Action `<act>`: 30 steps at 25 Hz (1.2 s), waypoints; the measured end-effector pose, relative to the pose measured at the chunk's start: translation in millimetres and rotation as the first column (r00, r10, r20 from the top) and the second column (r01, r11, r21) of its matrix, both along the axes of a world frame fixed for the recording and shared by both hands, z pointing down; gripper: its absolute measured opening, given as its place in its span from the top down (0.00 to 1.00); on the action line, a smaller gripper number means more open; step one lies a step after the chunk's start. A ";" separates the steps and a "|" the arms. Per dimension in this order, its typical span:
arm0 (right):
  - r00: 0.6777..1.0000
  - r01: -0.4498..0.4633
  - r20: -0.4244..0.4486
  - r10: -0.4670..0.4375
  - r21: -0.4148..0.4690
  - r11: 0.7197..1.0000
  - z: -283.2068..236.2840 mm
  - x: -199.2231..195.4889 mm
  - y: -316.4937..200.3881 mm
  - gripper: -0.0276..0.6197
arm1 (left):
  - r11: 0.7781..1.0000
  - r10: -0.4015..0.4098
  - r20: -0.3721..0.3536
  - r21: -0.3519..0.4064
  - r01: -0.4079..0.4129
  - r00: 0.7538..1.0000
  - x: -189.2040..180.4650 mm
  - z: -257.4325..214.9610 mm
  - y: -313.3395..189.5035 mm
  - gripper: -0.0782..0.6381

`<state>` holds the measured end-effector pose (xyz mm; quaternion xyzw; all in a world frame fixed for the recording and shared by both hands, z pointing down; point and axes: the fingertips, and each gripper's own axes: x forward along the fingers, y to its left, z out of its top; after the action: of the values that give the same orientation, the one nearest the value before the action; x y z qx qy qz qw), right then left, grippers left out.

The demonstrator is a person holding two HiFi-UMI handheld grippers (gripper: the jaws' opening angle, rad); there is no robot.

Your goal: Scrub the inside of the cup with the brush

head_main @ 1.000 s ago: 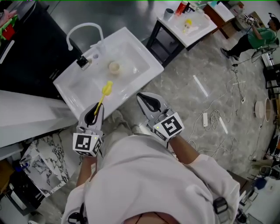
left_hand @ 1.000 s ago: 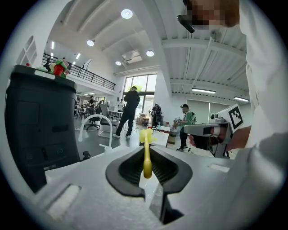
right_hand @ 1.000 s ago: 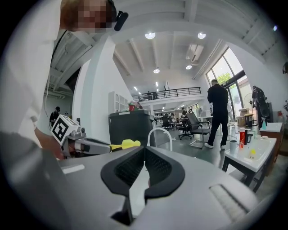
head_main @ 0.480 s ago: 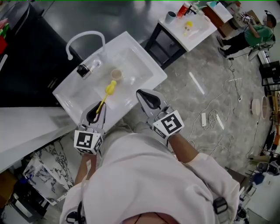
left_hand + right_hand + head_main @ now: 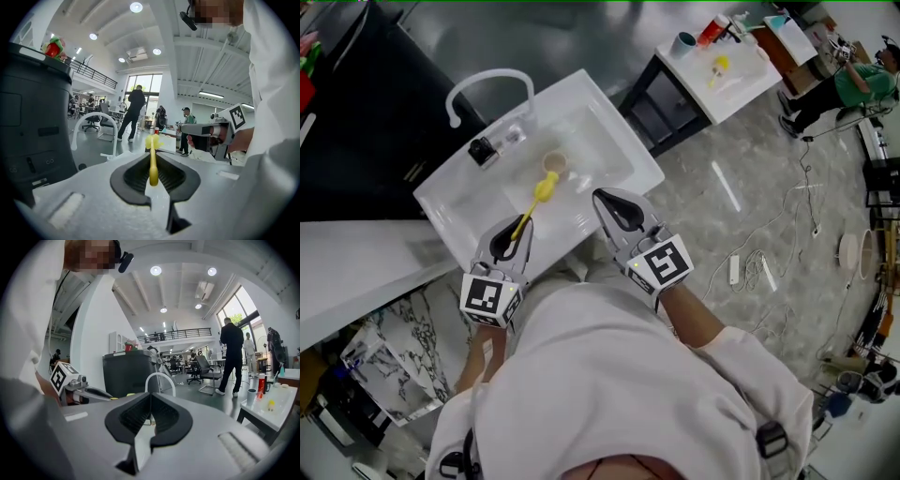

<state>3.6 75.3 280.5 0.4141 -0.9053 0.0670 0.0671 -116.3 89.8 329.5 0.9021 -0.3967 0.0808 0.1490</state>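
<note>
The left hand-held gripper (image 5: pixel 515 232) is clenched on the thin handle of the yellow brush (image 5: pixel 542 191). In the left gripper view the handle (image 5: pixel 153 165) runs straight out between the two dark pads, and the bristle head stands clear beyond the tips. The right hand-held gripper (image 5: pixel 604 199) is clenched too, with nothing in it; in the right gripper view its pads (image 5: pixel 151 414) meet along one line. Both are held low over the near edge of the white sink (image 5: pixel 448 207), side by side and apart, left one at the left.

The brush slants away from the left gripper toward the far right, with its head over the basin. The cup (image 5: pixel 553 164) stands in the basin just beyond the brush head, mouth up. Whether the bristles touch it cannot be told. A white arched faucet (image 5: pixel 488 82) rises at the sink's far left edge.

Far to the right a small white counter (image 5: pixel 744 79) carries a blue cup (image 5: pixel 682 43) and a red bottle (image 5: pixel 713 29).
</note>
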 end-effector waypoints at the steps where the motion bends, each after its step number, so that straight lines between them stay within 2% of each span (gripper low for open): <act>1: 1.000 0.012 -0.003 -0.012 0.000 1.000 1.3 2.4 -4.1 0.94 | 1.000 -0.010 0.003 -0.003 0.010 1.000 2.7 0.5 -2.5 0.84; 8: 0.995 0.095 -0.017 -0.095 -0.027 0.995 16.4 21.8 -35.9 0.92 | 0.997 -0.077 0.031 -0.023 0.077 0.997 21.6 2.5 -17.5 0.84; 11: 0.989 0.145 -0.032 -0.146 -0.032 0.989 23.2 24.7 -44.7 0.84 | 0.994 -0.101 0.040 -0.030 0.103 0.994 28.2 3.8 -24.0 0.84; 18: 0.973 0.227 -0.044 -0.228 -0.025 0.974 29.8 24.6 -61.5 0.73 | 0.987 -0.155 0.049 -0.036 0.157 0.987 28.9 4.6 -35.7 0.84; 30: 0.936 0.332 -0.119 -0.332 -0.024 0.943 45.4 22.4 -77.1 0.64 | 0.978 -0.200 0.055 -0.046 0.203 0.978 30.8 9.9 -51.1 0.84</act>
<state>26.0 -1.8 325.8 0.2586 -0.9563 0.0311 0.1329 -85.4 38.7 339.4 0.8508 -0.4875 0.0982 0.1696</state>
